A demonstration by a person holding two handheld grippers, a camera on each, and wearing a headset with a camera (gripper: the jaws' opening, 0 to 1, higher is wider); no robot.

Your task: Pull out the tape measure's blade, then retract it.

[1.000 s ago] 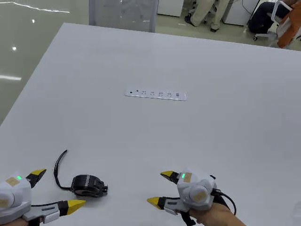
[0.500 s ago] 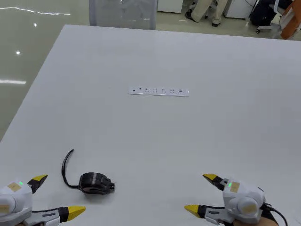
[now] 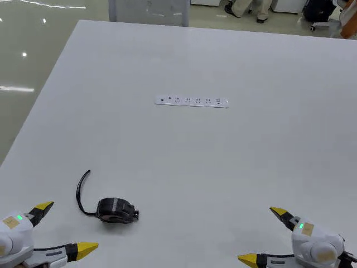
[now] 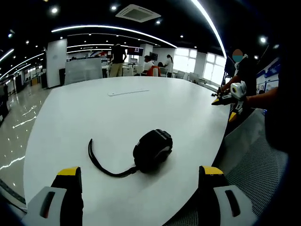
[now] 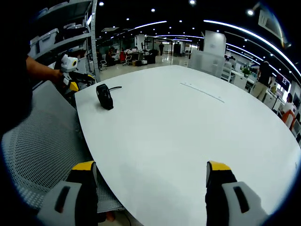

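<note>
Standing at the near edge of the white table point(image 3: 234, 162), I note the following.

Position: the black tape measure point(image 3: 116, 210) lies flat on the table toward the 7 o'clock corner of the head view. It sits near the left gripper point(image 3: 66, 226), at about 2 o'clock from it and not touching. In the left gripper view the case lies straight ahead at 12 o'clock, just beyond the gap between the two yellow tips. Its black wrist strap point(image 3: 82, 192) curls away from the case toward 10 o'clock and lies slack on the surface.

Left gripper: jaws spread wide, nothing between them.

Right gripper point(image 3: 263, 235): down at 5 o'clock in the head view, jaws likewise spread wide and holding nothing. The tape measure is well apart from it, off at roughly 9 o'clock. In the right gripper view the case appears small and far away at about 10 o'clock, with the left gripper just beyond it.

Count: one tape measure, one strap, two grippers, each with two yellow-tipped jaws. One white power strip point(image 3: 191, 101) lies flat past mid-table at 12 o'clock, well apart from everything else.
</note>
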